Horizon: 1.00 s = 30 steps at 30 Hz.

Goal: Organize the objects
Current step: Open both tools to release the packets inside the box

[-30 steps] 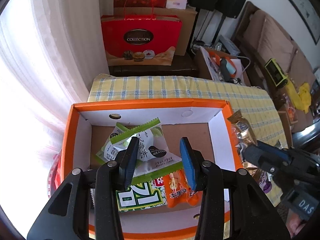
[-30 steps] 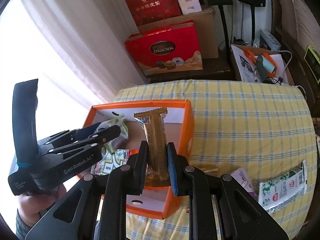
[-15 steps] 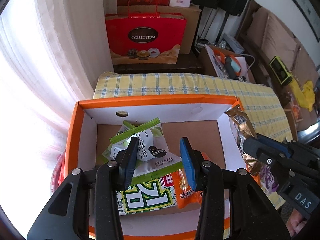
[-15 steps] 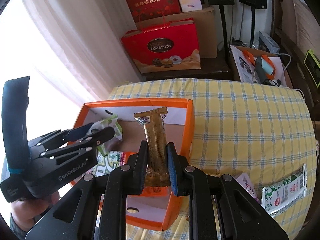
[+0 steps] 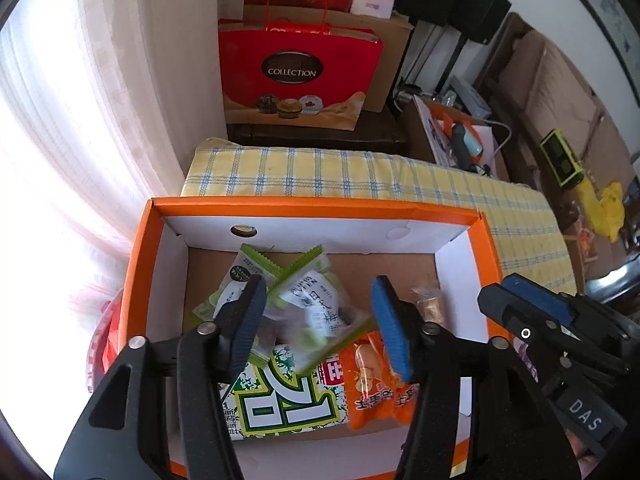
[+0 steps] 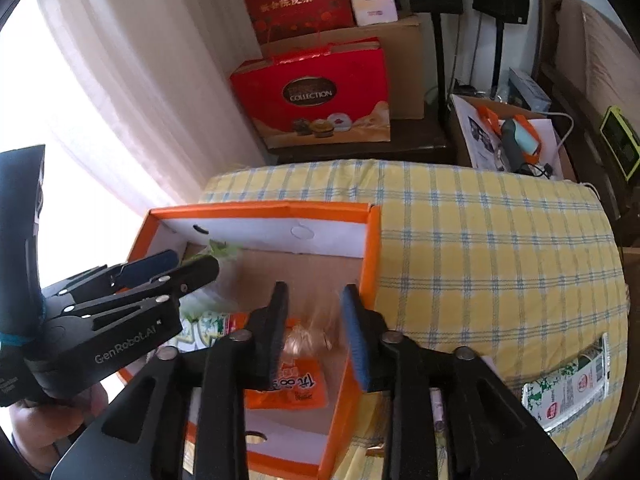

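Left gripper [image 5: 320,320]: our jaws have just been opening; they stand apart over the green-and-white snack packet [image 5: 316,304], which lies loose in the box, not pinched.
Right gripper [image 6: 314,332]: our jaws have just been opening too; apart, with a blurred gold wrapper [image 6: 308,340] between them, seemingly dropping free.
Orange box [image 5: 304,210]: already holds several packets; a large green-lettered pack [image 5: 280,396] and an orange pack [image 5: 376,384] lie nearest us; the gold bar [image 5: 430,304] shows by the right wall.
Left to do: we judge the task partly done; a green-and-white sachet [image 6: 568,388] is on the checked cloth [image 6: 480,240] outside the box.
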Motion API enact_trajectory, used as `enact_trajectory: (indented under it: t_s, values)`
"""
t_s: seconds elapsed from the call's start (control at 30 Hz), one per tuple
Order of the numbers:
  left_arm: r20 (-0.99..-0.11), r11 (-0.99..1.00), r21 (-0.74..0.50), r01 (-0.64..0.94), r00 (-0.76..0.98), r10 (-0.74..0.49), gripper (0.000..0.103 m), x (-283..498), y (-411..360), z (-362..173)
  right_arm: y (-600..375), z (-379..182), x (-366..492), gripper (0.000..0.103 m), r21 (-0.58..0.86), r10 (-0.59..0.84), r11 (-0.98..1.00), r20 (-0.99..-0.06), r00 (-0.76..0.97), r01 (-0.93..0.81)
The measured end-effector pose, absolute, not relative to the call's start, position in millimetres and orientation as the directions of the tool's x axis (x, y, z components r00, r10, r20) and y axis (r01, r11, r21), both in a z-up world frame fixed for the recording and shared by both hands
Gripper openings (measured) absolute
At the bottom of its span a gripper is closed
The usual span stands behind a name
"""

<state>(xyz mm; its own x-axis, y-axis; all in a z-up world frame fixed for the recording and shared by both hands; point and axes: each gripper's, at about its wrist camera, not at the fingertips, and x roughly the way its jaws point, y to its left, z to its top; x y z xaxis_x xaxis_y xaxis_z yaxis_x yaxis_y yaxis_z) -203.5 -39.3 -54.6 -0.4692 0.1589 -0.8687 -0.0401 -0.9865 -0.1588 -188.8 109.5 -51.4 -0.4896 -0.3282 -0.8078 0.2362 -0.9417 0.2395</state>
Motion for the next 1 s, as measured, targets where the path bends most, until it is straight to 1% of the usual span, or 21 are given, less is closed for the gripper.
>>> enact_trajectory:
  t_s: [0.1,0.2,0.27,0.37,0.43,0.47,0.53,0.6,0.7,0.73,0.77,0.8,0.83,0.9,0.93,1.0]
  values:
    - [-0.869,-0.986,-0.161,-0.040,-0.468,0.161,0.052,-202.4,-41.3,-53.0,113.3,-48.2,-188.4,0.034,0.240,-0.329,-0.941,-0.805,-0.493,0.236]
    - [-0.868,-0.988,-0.148,-0.042,-0.473,0.150,0.055,-200.8,-45.0,-50.9,116.7,-45.0,-187.6,0.034,0.240,-0.328,-0.942,-0.801,-0.500,0.233]
    - [-0.864,-0.990,-0.139,-0.041,-0.483,0.141,0.061,-197.1,-47.7,-48.0,118.2,-42.8,-186.4,0.036,0.237,-0.326,-0.943,-0.797,-0.508,0.233]
    - [-0.856,-0.991,-0.128,-0.040,-0.500,0.131,0.067,-190.0,-51.6,-43.8,116.5,-40.7,-183.4,0.041,0.219,-0.315,-0.946,-0.796,-0.517,0.239]
    - [-0.852,-0.991,-0.127,-0.037,-0.507,0.128,0.072,-186.0,-54.3,-41.8,115.2,-39.8,-181.3,0.050,0.206,-0.308,-0.947,-0.796,-0.521,0.245]
    - [-0.849,-0.991,-0.130,-0.031,-0.513,0.127,0.075,-183.8,-56.0,-40.7,114.4,-39.8,-180.6,0.053,0.204,-0.308,-0.947,-0.796,-0.522,0.249]
    - [-0.844,-0.989,-0.143,-0.023,-0.520,0.134,0.076,-180.6,-59.5,-39.2,113.2,-40.3,-179.7,0.062,0.194,-0.304,-0.947,-0.798,-0.520,0.256]
    - [-0.840,-0.988,-0.156,-0.021,-0.523,0.143,0.079,-178.0,-61.8,-38.3,112.5,-40.7,-178.1,0.064,0.181,-0.295,-0.949,-0.800,-0.523,0.258]
    - [-0.841,-0.989,-0.148,-0.025,-0.523,0.139,0.080,-174.8,-61.7,-38.3,113.4,-39.0,-175.4,0.071,0.172,-0.285,-0.952,-0.797,-0.532,0.254]
    - [-0.841,-0.989,-0.147,-0.025,-0.524,0.138,0.082,-173.8,-61.9,-38.2,114.4,-38.1,-174.4,0.075,0.171,-0.284,-0.952,-0.796,-0.535,0.252]
    - [-0.839,-0.989,-0.149,-0.025,-0.525,0.139,0.089,-172.3,-62.2,-37.9,115.5,-37.2,-173.4,0.078,0.168,-0.282,-0.953,-0.794,-0.538,0.250]
    - [-0.836,-0.988,-0.154,-0.025,-0.530,0.143,0.092,-169.8,-62.9,-37.3,116.4,-36.4,-172.4,0.081,0.166,-0.279,-0.954,-0.793,-0.541,0.249]
    - [-0.832,-0.987,-0.159,-0.026,-0.535,0.148,0.095,-168.1,-63.1,-36.6,117.8,-35.0,-170.9,0.082,0.160,-0.273,-0.956,-0.791,-0.547,0.247]
    - [-0.825,-0.985,-0.169,-0.034,-0.542,0.160,0.098,-163.3,-63.3,-34.8,120.3,-32.9,-168.7,0.083,0.154,-0.266,-0.958,-0.788,-0.556,0.241]
    - [-0.824,-0.985,-0.168,-0.035,-0.543,0.160,0.101,-161.8,-62.7,-34.4,122.0,-31.7,-167.3,0.085,0.152,-0.263,-0.959,-0.785,-0.561,0.237]
    - [-0.821,-0.986,-0.162,-0.042,-0.549,0.158,0.103,-157.3,-60.9,-32.5,125.3,-30.4,-165.6,0.089,0.155,-0.263,-0.960,-0.783,-0.563,0.233]
